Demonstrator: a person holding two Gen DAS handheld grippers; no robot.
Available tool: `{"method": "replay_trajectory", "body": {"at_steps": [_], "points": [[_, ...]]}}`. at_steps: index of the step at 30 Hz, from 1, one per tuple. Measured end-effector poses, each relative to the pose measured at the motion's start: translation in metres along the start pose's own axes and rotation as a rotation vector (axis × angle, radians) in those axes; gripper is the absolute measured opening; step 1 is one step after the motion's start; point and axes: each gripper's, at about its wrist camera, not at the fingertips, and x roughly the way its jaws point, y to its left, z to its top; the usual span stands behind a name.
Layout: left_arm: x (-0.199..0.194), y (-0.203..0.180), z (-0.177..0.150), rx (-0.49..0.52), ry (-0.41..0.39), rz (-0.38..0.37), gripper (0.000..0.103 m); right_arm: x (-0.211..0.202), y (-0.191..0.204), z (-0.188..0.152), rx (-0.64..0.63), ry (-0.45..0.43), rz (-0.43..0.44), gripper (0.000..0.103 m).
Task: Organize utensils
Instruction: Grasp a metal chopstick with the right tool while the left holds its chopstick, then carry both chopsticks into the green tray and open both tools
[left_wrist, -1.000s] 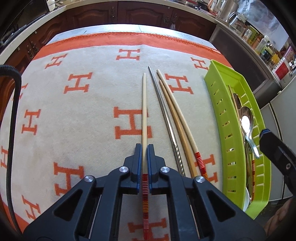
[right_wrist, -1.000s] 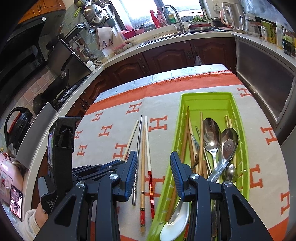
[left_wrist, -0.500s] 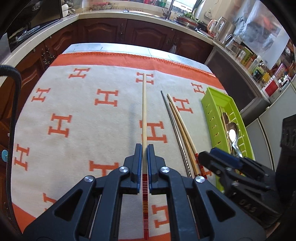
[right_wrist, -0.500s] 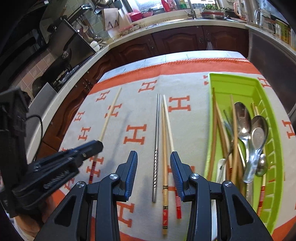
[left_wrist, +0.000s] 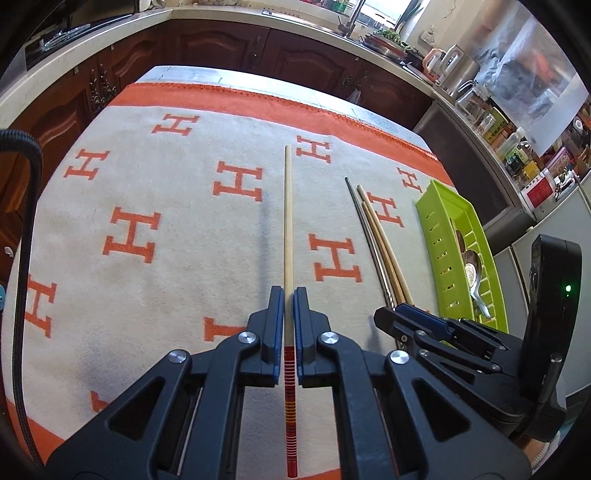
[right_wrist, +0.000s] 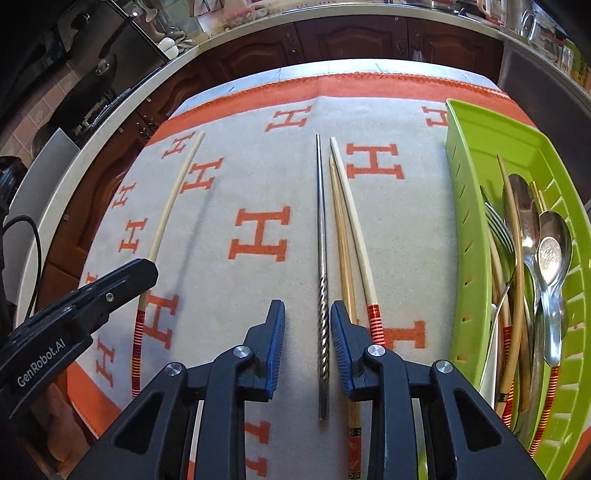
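Steel chopstick (right_wrist: 322, 280): lay lengthwise on cloth (right_wrist: 258, 177), between the closing, not yet touching jaws of right gripper (right_wrist: 307, 325); left gripper (left_wrist: 289, 314) clamped a pale chopstick (left_wrist: 288, 221).

- A home kitchen: dark brown wooden cabinets (left_wrist: 221, 48) run under a pale curved countertop (left_wrist: 92, 37).
- Behind that countertop stand a chrome sink faucet (left_wrist: 351, 18) and steel kettles (left_wrist: 458, 70).
- Seasoning jars (left_wrist: 491, 122) crowd its right stretch.
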Motion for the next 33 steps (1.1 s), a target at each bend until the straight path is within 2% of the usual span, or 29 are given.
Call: {"method": "replay_trajectory", "body": {"at_steps": [10,16,19,20,27,33], "points": [[0.006,0.012,0.001,-0.025,0.012,-0.026,0.003,0.016,0.015,0.022,-0.038,0.030,-0.095,0.027],[0.009,0.016,0.000,-0.033,0.018,-0.031,0.003,0.025,0.023,0.038,-0.097,0.027,-0.165,0.022],[0.009,0.015,-0.002,-0.030,0.020,-0.035,0.003,0.027,0.024,0.041,-0.117,0.016,-0.191,0.005],[0.008,0.014,-0.002,-0.028,0.019,-0.036,0.003,0.027,0.024,0.042,-0.122,0.012,-0.196,0.006],[-0.006,0.003,-0.003,-0.014,0.007,-0.045,0.003,0.010,0.000,0.039,-0.001,0.004,-0.066,0.005],[-0.015,-0.029,-0.002,0.018,0.027,-0.101,0.003,-0.041,-0.022,0.027,0.070,-0.064,0.038,0.005]]}}
